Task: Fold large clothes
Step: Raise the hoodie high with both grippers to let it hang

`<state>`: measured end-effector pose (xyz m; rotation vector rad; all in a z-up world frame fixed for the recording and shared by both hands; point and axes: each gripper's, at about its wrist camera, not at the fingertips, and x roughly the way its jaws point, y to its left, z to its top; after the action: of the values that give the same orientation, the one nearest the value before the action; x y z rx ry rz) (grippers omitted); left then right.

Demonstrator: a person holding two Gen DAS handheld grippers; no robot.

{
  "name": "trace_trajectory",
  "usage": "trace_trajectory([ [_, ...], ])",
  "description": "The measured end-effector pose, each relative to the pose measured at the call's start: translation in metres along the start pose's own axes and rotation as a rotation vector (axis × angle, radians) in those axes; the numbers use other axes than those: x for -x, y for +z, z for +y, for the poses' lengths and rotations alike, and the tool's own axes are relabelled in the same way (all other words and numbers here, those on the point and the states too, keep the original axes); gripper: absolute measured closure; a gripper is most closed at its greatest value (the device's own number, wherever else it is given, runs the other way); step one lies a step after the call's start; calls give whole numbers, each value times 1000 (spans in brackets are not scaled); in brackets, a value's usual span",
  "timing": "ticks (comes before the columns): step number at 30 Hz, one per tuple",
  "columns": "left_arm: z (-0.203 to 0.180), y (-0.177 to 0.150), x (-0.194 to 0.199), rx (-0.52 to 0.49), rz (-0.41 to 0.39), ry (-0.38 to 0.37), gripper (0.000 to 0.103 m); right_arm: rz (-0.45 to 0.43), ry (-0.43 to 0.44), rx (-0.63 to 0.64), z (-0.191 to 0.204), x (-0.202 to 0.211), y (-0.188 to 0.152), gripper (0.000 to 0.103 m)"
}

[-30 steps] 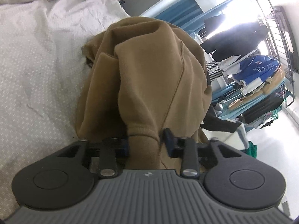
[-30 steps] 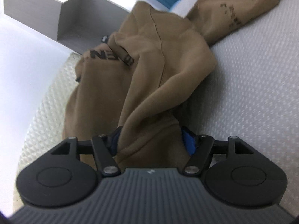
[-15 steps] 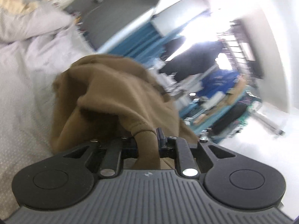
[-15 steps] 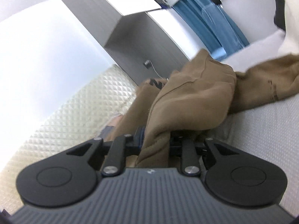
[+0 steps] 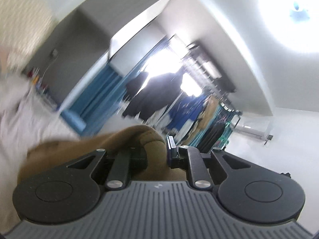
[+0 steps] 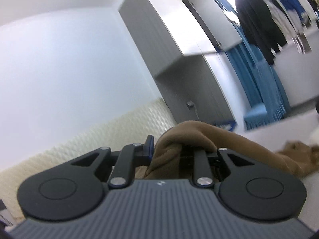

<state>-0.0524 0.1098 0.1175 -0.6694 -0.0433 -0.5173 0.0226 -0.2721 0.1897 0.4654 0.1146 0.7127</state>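
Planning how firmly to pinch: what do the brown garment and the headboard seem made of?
Garment: likely thick matte cotton fleece, with soft rounded folds and a ribbed edge. Headboard: cream quilted padding, faintly shiny, perhaps faux leather; blur leaves that open.

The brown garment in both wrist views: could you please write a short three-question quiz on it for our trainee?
1. True or false: the left gripper is shut on the brown garment.
2. What does the right gripper hold? A) a blue curtain B) the brown garment C) nothing
3. Fill in: in the left wrist view, dark clothes hang beside a ____ curtain.

Key: 1 true; 2 B; 3 blue.
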Motion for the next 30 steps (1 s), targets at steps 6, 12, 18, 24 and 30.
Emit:
trace_trajectory([
  [6,-90,89,6,-116,-58,-16,84,-86,42,84,59,13,81,79],
  [12,-187,185,4,-213,-69,-42,84,-161,55,135,103,27,147,79],
  [18,-253,264,-20,-240,-82,-101,83,-298,49,174,133,34,214,79],
  [24,-205,254,-114,-248,22,7,83,-278,-37,194,91,-8,227,79],
  [30,-61,173,-223,-165,143,120,83,-140,-166,126,-10,-72,174,79],
])
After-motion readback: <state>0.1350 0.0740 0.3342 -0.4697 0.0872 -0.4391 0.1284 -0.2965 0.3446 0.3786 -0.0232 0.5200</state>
